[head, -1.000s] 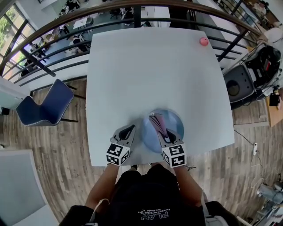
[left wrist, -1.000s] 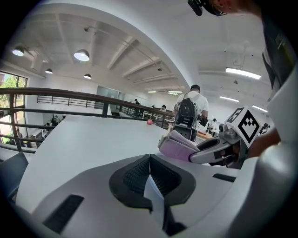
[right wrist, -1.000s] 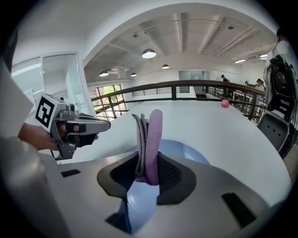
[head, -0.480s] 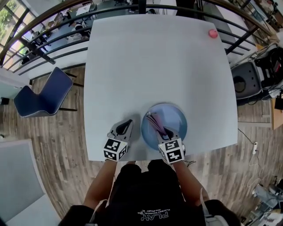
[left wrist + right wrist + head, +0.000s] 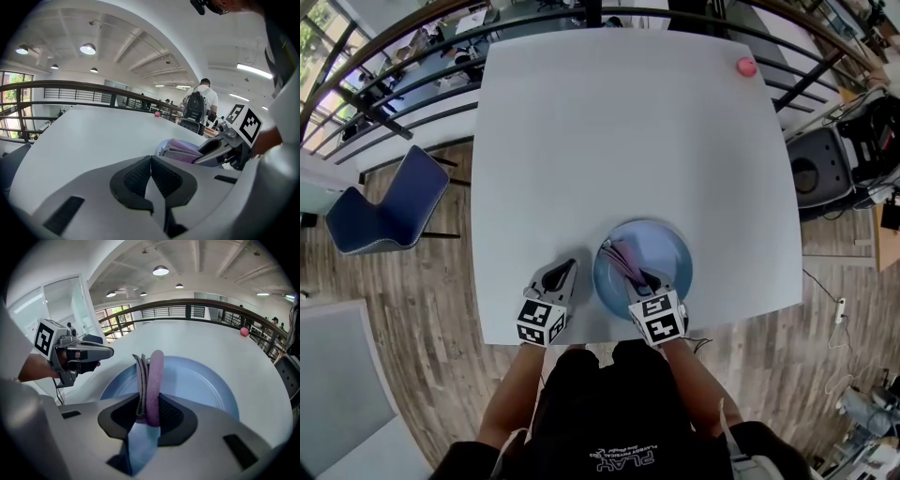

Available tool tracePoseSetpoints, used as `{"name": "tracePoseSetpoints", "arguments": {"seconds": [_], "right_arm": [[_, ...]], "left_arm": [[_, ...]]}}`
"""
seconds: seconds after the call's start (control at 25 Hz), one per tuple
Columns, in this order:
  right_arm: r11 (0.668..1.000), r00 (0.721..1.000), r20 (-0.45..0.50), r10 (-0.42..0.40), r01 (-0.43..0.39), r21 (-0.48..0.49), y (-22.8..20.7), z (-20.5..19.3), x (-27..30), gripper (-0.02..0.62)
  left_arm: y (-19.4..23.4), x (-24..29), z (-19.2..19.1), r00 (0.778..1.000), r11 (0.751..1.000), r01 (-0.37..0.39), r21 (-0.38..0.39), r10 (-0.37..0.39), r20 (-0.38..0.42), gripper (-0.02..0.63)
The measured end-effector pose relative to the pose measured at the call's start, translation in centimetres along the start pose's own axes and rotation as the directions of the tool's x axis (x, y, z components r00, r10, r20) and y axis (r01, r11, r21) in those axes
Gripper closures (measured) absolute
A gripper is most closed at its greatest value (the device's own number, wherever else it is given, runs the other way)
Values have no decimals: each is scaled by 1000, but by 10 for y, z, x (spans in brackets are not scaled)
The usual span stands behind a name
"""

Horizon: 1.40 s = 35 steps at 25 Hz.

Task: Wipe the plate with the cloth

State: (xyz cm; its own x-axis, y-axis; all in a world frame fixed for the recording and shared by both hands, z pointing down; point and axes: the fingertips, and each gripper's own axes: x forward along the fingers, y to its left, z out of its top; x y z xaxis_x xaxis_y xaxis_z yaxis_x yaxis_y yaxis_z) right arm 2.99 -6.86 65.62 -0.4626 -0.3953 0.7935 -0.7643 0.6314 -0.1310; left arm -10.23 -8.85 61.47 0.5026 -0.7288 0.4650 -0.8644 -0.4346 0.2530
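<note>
— Listing item one, the plate (image 5: 667, 246): colour and place?
— Blue, round, lying flat on the white tabletop (image 5: 619, 141), near its front edge, right of centre.
— Item two, the cloth (image 5: 155, 376)?
— Pink-purple with a grey layer, folded into a narrow band. One end is pinched in the right claw (image 5: 149, 411), whose jaws are clamped tight on it. The rest sticks forward over the plate's left part. Whether it presses on the plate's surface I cannot tell.
— Right claw, position?
— Over the plate's near rim, pointing away from the person.
— Item three, the left claw (image 5: 151, 172)?
— Jaws together, pads meeting, nothing between them. It sits low at the tabletop's front edge, just beside the plate's left rim and apart from it.
— Other entries?
— One small pink ball (image 5: 745, 67) at the tabletop's far right corner, well apart from the plate. One blue chair (image 5: 389, 211) on the wooden floor to the left. One dark railing (image 5: 412, 84) curving behind the tabletop.
</note>
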Motion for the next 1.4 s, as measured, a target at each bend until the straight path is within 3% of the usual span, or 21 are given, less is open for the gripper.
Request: {"name": "tracePoseSetpoints", "arguments": {"seconds": [0.16, 0.36, 0.52, 1.4], "right_arm": [[1000, 1000, 1, -16, 16, 3, -7, -1, 1, 486], [999, 1000, 3, -30, 30, 13, -16, 3, 1, 486], [999, 999, 2, -50, 50, 20, -25, 3, 0, 486], [962, 974, -1, -225, 222, 158, -82, -20, -25, 486]], "left_arm": [[1, -2, -5, 1000, 1000, -2, 1, 2, -11, 592], [5, -9, -3, 1000, 994, 6, -112, -5, 8, 592], [4, -12, -2, 1000, 999, -9, -50, 9, -2, 592], [-14, 4, 5, 998, 998, 58, -26, -58, -6, 592]]}}
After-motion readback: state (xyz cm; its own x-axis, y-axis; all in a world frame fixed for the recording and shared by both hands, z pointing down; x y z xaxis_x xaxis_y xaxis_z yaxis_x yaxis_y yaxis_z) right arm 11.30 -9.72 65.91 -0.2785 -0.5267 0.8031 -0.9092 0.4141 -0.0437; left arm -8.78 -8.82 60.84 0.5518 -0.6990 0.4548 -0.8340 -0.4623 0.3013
